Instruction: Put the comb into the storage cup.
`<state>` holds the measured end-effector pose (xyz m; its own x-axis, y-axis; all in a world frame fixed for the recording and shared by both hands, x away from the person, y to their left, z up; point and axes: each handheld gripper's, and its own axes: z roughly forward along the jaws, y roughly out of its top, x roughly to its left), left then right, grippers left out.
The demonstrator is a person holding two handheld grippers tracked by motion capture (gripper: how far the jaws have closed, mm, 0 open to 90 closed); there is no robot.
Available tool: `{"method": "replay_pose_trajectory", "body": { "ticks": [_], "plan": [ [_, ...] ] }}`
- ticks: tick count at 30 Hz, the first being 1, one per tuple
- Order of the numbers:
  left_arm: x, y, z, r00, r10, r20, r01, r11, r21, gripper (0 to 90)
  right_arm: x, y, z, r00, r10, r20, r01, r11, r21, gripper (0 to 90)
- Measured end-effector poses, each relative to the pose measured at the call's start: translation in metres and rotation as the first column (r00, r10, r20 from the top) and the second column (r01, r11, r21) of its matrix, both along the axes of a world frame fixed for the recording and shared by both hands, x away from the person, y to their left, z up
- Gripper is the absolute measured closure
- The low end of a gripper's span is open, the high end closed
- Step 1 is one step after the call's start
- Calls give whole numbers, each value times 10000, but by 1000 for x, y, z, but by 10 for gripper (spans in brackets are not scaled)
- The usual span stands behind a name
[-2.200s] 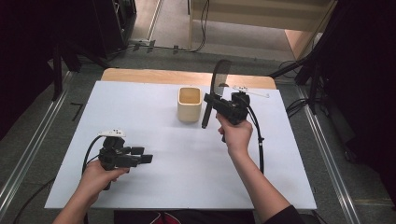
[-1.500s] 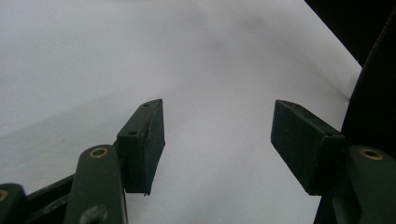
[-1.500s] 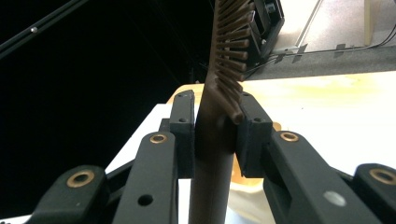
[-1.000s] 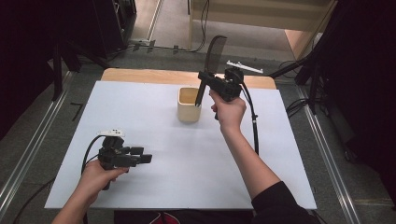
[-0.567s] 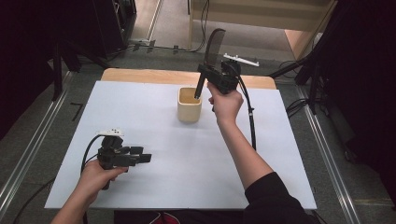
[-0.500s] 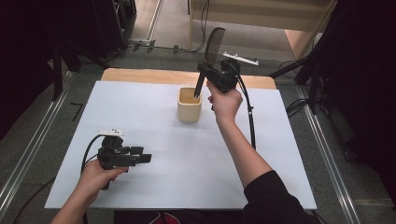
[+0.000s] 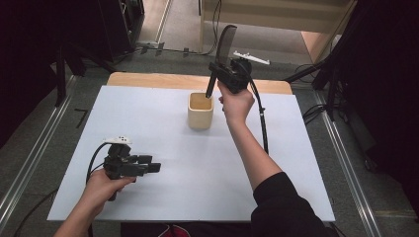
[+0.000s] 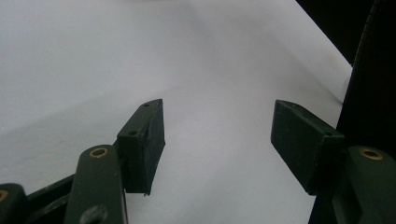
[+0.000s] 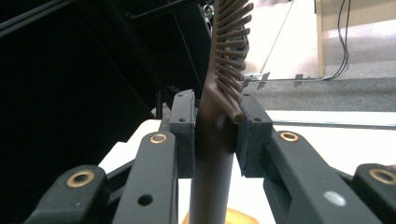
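My right gripper (image 7: 218, 69) is raised over the far middle of the table and shut on a dark brown comb (image 7: 227, 42). The comb stands nearly upright, teeth end up; its handle points down to the mouth of a beige cup (image 7: 200, 112). In the right gripper view both pads clamp the comb (image 9: 219, 116) where the handle meets the teeth, and a bit of the cup's rim (image 9: 243, 217) shows below. My left gripper (image 7: 154, 164) rests low on the white table (image 7: 197, 177) at the front left. Its jaws stand open with nothing between them (image 8: 217, 140).
A wooden strip (image 7: 163, 80) runs along the table's far edge. Metal rails and cables lie on the floor to the left, right and behind. Dark stands rise at the back left and the right. The right gripper's black cable (image 7: 262, 123) hangs along the forearm.
The right hand has carried the comb from beside the cup's right side up and toward the far edge, bringing the handle's lower end over the cup's mouth. The left gripper has stayed still.
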<state>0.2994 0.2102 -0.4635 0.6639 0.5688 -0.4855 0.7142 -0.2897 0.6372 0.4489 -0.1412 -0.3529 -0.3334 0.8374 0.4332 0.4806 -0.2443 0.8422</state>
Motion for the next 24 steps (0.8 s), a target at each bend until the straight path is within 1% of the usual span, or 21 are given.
{"method": "replay_pose_trajectory", "body": {
  "ticks": [1,5,8,13,16,22,24],
  "plan": [
    [0,0,1,10000,-27,10,27,10000,-4,361,2,2,-1,10000,-44,19,44,9999,-126,699],
    [0,0,0,10000,-41,-9,41,10000,-1,361,4,5,-3,9999,-99,58,100,9998,-198,699],
    [0,0,0,10000,-39,10,39,10000,15,362,6,8,-6,9999,-134,-25,134,9998,-142,699],
    [0,0,0,10000,-57,-3,57,10000,8,362,8,9,-9,9999,-137,8,137,9999,-96,699],
    [0,0,0,10000,-56,10,56,10000,5,361,8,12,-10,9999,-155,27,155,9998,-157,699],
    [0,0,0,9999,-107,-2,107,9999,41,362,5,18,-13,9993,-178,335,208,9957,-903,699],
    [0,0,0,9999,-113,-4,114,9999,56,362,5,20,-16,9985,-283,459,332,9933,-1110,699]
  ]
}}
